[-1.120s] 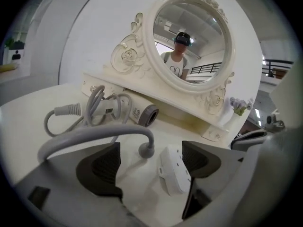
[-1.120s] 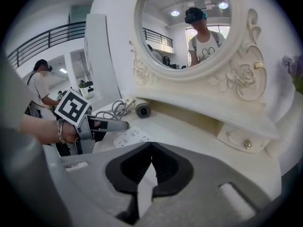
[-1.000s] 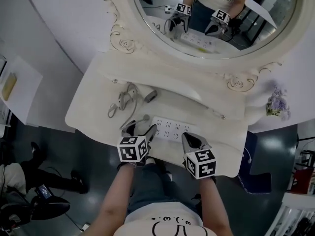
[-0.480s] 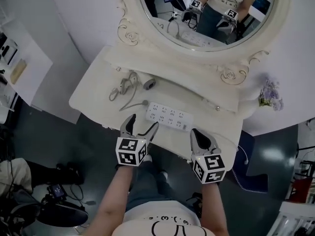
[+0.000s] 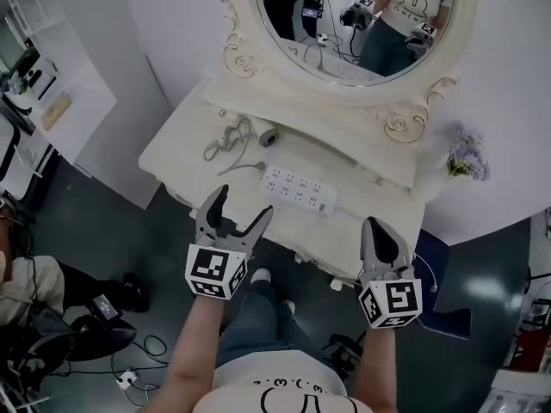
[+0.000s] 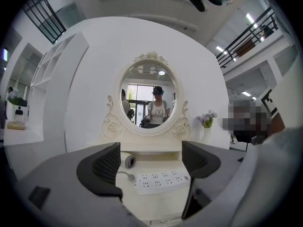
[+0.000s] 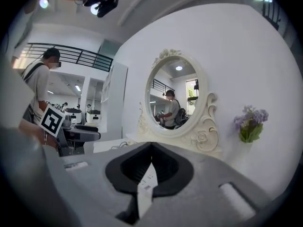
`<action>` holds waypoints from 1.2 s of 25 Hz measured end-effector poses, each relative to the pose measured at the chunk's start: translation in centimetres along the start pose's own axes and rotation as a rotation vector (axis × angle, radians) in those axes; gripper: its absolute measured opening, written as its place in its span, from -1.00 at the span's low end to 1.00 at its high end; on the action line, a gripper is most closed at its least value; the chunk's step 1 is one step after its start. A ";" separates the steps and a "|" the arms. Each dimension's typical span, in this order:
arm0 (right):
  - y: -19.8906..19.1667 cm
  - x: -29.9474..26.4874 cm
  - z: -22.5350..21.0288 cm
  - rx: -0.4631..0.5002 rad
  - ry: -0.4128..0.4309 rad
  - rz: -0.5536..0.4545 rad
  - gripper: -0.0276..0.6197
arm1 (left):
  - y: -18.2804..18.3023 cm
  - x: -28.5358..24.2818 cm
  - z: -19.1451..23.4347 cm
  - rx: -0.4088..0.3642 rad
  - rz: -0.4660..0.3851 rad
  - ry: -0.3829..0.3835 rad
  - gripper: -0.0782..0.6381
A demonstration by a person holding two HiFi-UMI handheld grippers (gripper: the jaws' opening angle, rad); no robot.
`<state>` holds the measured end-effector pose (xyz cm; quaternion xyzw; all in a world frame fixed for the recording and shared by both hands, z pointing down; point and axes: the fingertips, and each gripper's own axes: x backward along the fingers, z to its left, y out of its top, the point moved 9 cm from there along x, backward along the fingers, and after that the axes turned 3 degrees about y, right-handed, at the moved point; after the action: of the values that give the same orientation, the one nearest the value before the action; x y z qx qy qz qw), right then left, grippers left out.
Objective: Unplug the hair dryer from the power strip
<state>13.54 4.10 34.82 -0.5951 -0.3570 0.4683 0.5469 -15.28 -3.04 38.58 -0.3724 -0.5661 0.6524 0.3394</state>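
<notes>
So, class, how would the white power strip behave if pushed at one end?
The power strip looks rigid and flat: it would probably slide or pivot, not tip. The smooth table likely offers little grip.

The dressing table (image 5: pixel 181 153) and the scroll-carved mirror frame (image 5: pixel 463 33) at upper middle of the head view are cream-white, as is the power strip (image 5: pixel 299 189) with its rows of dark socket holes; the hair dryer (image 5: pixel 268 136) shows a grey end. At the right edge the flowers (image 5: pixel 463 157) are lavender, and the floor (image 5: pixel 112 239) is dark grey. The left gripper (image 5: pixel 244 203) and right gripper (image 5: pixel 379 227) are grey with black inner faces, each bearing a cube of black-and-white square markers, above a white shirt (image 5: pixel 293 394) and blue jeans (image 5: pixel 258 325).
</notes>
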 end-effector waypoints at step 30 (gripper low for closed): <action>7.5 2.5 3.4 0.180 -0.053 -0.220 -0.92 | 9.4 3.8 1.5 -0.154 -0.229 -0.015 -0.79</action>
<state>10.44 6.39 27.12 -0.4885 -0.3908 0.4511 0.6365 -18.64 -1.72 29.02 -0.3254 -0.6559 0.5668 0.3776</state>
